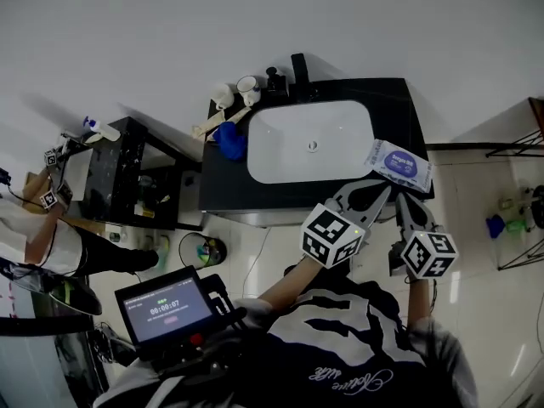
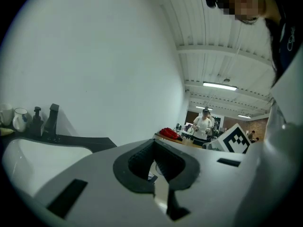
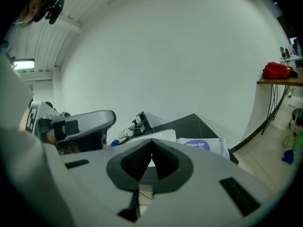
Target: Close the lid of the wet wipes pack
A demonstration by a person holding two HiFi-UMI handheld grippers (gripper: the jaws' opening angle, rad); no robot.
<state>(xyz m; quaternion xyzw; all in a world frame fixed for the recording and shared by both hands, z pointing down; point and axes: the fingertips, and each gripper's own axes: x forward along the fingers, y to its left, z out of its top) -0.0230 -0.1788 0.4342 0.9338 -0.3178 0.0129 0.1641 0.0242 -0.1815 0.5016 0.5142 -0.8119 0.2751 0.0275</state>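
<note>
Lying flat, white-purple wet wipes pack [image 1: 398, 165]; left hand-held gripper [image 2: 154, 143] closed; right hand-held gripper [image 3: 151, 141] closed.

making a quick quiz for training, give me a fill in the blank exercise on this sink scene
1. In the head view, the wet wipes pack lies on the black counter to the ___ of the basin.
2. The basin is ___ in colour.
3. The left gripper and the right gripper both have their jaws ___, with nothing between them.
4. The cloth at the basin's other side is ___.
Missing words: right; white; shut; blue.
</note>
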